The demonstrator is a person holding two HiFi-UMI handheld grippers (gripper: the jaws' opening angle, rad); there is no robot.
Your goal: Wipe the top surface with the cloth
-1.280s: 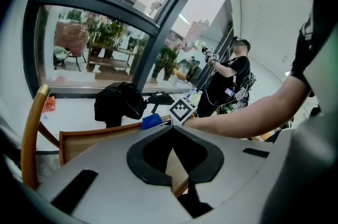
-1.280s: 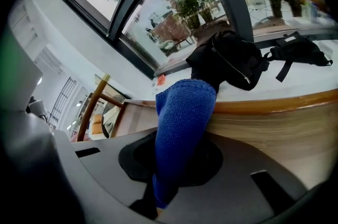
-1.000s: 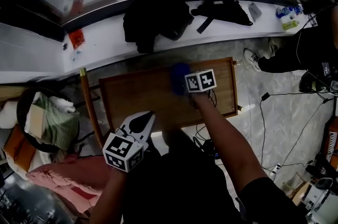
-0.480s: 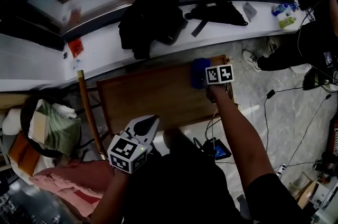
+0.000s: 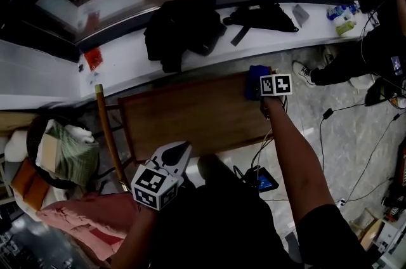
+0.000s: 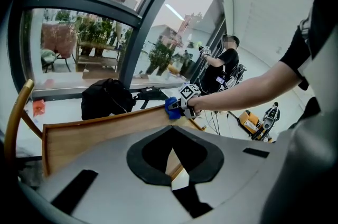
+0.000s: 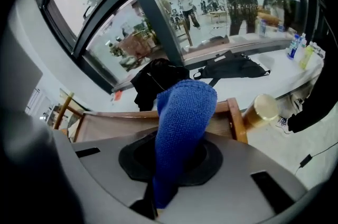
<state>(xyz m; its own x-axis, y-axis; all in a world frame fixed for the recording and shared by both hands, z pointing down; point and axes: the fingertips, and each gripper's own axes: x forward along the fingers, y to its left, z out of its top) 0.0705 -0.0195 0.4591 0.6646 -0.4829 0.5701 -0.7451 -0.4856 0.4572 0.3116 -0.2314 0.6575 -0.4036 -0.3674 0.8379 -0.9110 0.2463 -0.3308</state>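
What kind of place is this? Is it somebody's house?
Probably not a house; more likely a big public or office hall. There is a tall glass wall, a long white ledge with bags on it, and cables across the stone floor.

Table [image 5: 190,115] dead centre, and the cloth [image 5: 255,79] sits on its far right corner, between the jaws of the right gripper [image 5: 266,85]. The left gripper [image 5: 172,153] hangs over the near edge, left of centre. Behind the table runs the ledge [image 5: 120,55], with a backpack [image 5: 181,30] on it and bottles [image 5: 344,19] at its right end. A chair [image 5: 104,128] stands just left of the table, and a basket [image 5: 38,134] further left.
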